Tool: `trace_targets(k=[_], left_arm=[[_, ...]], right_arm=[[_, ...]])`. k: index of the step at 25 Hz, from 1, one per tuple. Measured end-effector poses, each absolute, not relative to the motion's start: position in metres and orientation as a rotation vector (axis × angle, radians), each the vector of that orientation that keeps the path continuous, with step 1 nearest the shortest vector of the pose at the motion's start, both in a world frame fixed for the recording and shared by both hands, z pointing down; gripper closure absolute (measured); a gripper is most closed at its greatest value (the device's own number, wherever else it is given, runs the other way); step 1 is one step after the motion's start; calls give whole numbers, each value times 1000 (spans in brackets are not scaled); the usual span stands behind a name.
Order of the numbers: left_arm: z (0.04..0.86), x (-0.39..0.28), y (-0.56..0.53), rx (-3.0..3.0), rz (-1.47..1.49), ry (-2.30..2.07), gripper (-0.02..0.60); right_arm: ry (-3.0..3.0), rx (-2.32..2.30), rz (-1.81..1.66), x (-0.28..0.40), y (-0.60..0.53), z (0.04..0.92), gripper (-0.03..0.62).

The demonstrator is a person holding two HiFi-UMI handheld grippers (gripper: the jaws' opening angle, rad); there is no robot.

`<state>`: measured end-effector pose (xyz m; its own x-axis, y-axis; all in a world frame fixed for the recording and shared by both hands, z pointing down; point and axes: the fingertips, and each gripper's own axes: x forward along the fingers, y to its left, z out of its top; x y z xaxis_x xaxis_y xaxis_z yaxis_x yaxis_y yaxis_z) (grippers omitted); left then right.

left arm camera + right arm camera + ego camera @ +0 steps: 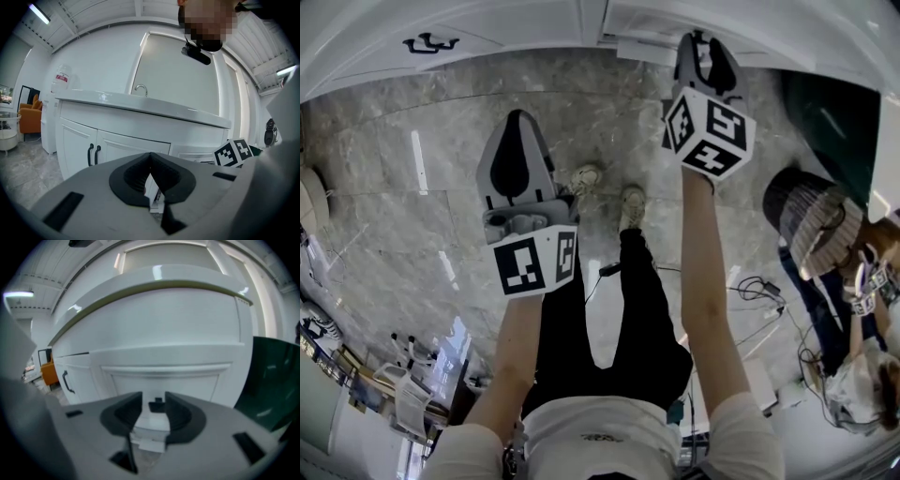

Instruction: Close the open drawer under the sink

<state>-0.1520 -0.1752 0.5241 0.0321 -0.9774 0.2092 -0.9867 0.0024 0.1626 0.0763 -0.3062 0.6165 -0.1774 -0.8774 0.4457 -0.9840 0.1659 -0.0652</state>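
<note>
Cabinet doors (441, 56): upper left of the head view, white, with a pair of dark door handles (431, 43) side by side.
Floor (394, 187): grey marble tiles, spread across the middle of the head view below the cabinets.
Left gripper (517, 117): left of centre in the head view, out over the floor and short of the cabinet face. The claw is clenched, its dark pads meet at the tip, and nothing is in it.
Tap (139, 88): in the left gripper view it stands on the white countertop (187, 114), above the cabinet doors.
Shoes (586, 178): the person's own, at the centre of the head view, between the two grippers.
Right gripper (703, 39): upper right of centre in the head view, its nose close up to the white front there. The claw is released, jaws standing apart.
Drawer (164, 376): at the top of the head view, right of centre, under the countertop. Its panelled white front fills the right gripper view. How far out it stands I cannot tell.
Drawer handle (157, 405): small and dark, low on the drawer front, in the gap between the right jaws. The pads are not pressed on it.
Green panel (274, 380): right edge of the right gripper view, just beside the drawer.
Bystander (811, 225): far right of the head view, in a striped hat.
</note>
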Motion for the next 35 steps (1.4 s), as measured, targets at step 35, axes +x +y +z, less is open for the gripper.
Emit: trace_targets(k=[35], left_arm=[[78,-65,-110,2387,-461,-2038,563]], right_arm=[[-2455,1980,-123,89,-129,98,565]])
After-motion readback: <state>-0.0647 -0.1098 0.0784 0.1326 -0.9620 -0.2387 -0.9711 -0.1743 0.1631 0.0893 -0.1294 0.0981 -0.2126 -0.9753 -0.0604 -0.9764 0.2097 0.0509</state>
